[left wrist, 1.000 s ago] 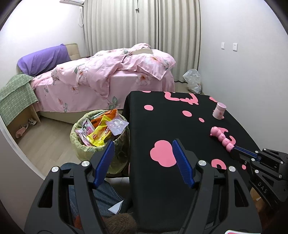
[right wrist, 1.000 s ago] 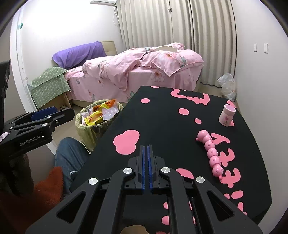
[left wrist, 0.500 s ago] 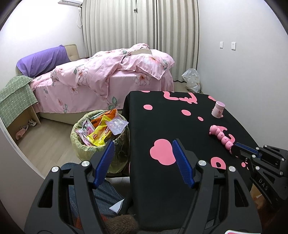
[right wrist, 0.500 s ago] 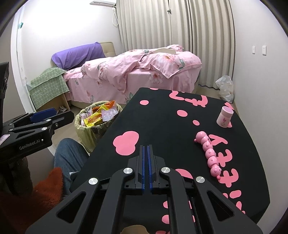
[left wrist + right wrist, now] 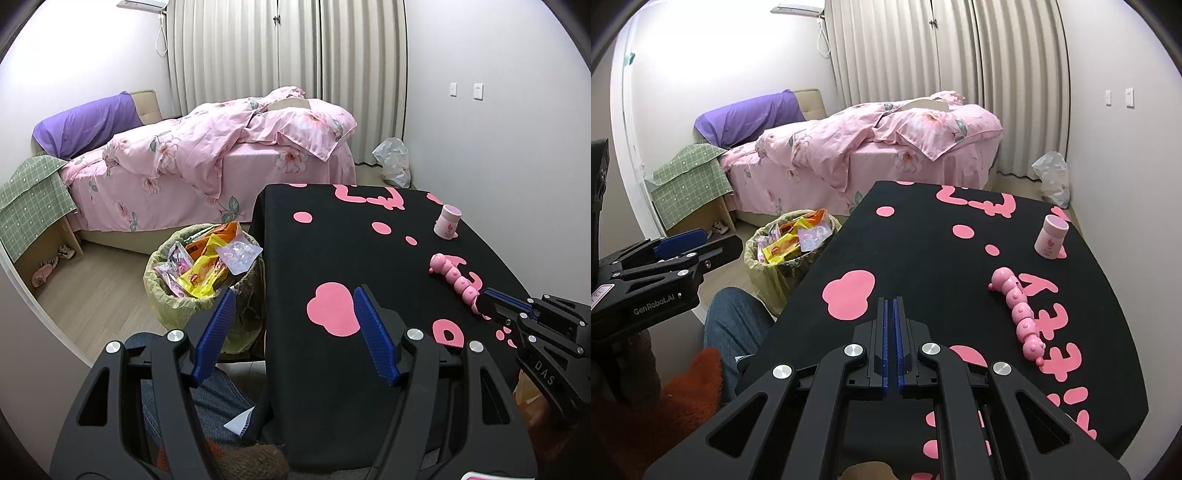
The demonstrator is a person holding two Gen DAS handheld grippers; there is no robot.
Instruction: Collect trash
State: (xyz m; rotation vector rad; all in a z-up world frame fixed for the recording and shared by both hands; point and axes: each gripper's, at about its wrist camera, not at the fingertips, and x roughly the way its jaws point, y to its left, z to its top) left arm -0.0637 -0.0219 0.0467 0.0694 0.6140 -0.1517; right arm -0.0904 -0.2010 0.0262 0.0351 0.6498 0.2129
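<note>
Beside the counter (image 5: 369, 258), the trash bin (image 5: 199, 280) brims with wrappers. Your left claw (image 5: 293, 328) gapes wide and empty; your right claw (image 5: 890, 343) is pressed closed, holding nothing. Scan for leftover litter; leave the pink caterpillar toy (image 5: 1017, 314) and cup (image 5: 1051, 236).

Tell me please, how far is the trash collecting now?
Mostly done: wrappers fill the bin beside the table. The left gripper is open and empty; the right gripper is shut on nothing. The table holds only a caterpillar toy and a pink jar.
</note>
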